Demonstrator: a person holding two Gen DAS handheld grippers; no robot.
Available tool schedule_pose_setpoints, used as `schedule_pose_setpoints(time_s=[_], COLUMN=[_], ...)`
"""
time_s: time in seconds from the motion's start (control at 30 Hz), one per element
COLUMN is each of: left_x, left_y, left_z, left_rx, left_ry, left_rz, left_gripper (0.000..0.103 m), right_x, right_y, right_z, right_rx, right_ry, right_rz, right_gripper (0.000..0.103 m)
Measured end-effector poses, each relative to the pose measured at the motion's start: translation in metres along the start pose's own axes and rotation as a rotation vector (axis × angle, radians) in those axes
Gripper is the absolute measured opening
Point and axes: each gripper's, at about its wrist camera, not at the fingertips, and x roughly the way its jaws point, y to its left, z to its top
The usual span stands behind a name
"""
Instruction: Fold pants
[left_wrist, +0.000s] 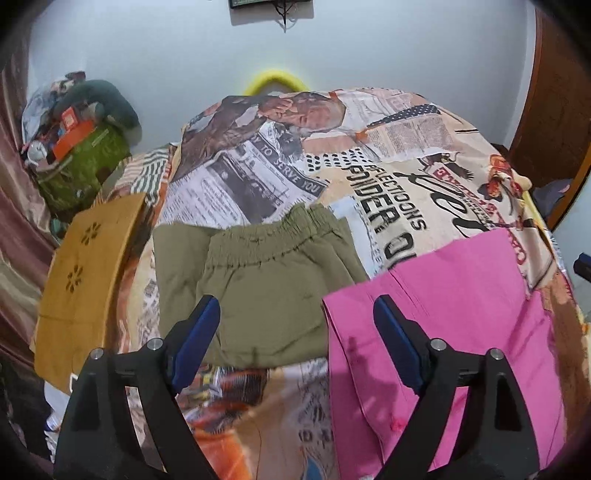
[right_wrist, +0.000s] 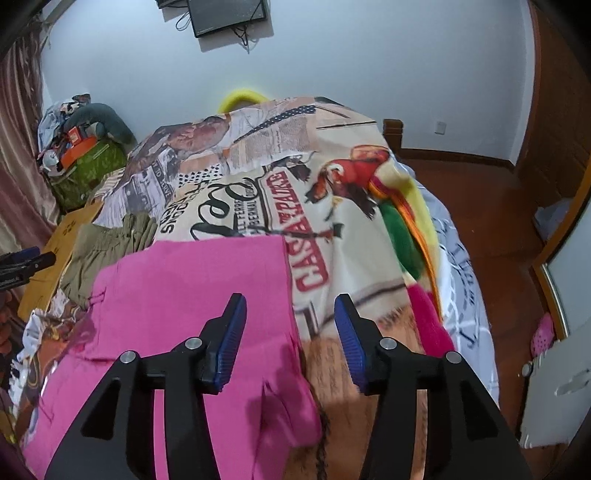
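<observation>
Pink pants (right_wrist: 192, 295) lie folded flat on a bed with a newspaper-print cover (right_wrist: 332, 221); in the left wrist view the pink pants (left_wrist: 461, 302) fill the right side. My left gripper (left_wrist: 295, 314) hovers open above the gap between the pink pants and a folded olive pair (left_wrist: 266, 280), with nothing between its blue pads (left_wrist: 199, 332). My right gripper (right_wrist: 290, 310) is open above the right edge of the pink pants, its pads (right_wrist: 231, 332) apart from the cloth. The left gripper's tip (right_wrist: 33, 258) shows at the left edge of the right wrist view.
A mustard folded garment (left_wrist: 88, 280) lies left of the olive pair. A heap of bags and clothes (left_wrist: 77, 147) sits at the far left by a curtain. The bed's right edge (right_wrist: 461, 266) drops to a wooden floor (right_wrist: 491, 206). A screen (right_wrist: 227, 14) hangs on the wall.
</observation>
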Motion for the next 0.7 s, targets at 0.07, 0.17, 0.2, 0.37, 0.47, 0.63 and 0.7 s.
schedule_pose_setpoints(time_s=[0.07, 0.17, 0.2, 0.37, 0.47, 0.63, 0.7], left_x=[0.012, 0.030, 0.036, 0.066, 0.080, 0.103, 0.110], left_y=[-0.003, -0.005, -0.007, -0.011, -0.011, -0.015, -0.016], left_z=[0.003, 0.002, 0.002, -0.004, -0.008, -0.013, -0.013], left_rx=[0.002, -0.008, -0.008, 0.001, 0.000, -0.008, -0.016], left_ry=[0.017, 0.060, 0.077, 0.120, 0.144, 0.201, 0.209], left_rz=[-0.023, -0.068, -0.073, -0.085, -0.098, -0.127, -0.143], left_gripper=[0.085, 0.085, 0.085, 0.085, 0.085, 0.085, 0.085], right_x=[0.006, 0.023, 0.029, 0.057, 0.076, 0.105, 0.115], right_y=[0.002, 0.002, 0.001, -0.001, 0.002, 0.008, 0.010], right_z=[0.005, 0.012, 0.013, 0.016, 0.019, 0.026, 0.028], right_rx=[-0.004, 0.004, 0.012, 0.041, 0.034, -0.011, -0.018], right_ry=[0.007, 0.016, 0.020, 0.049, 0.068, 0.084, 0.094], right_rz=[0.000, 0.003, 0.000, 0.012, 0.017, -0.007, 0.000], right_gripper=[0.046, 0.046, 0.046, 0.046, 0.046, 0.046, 0.046])
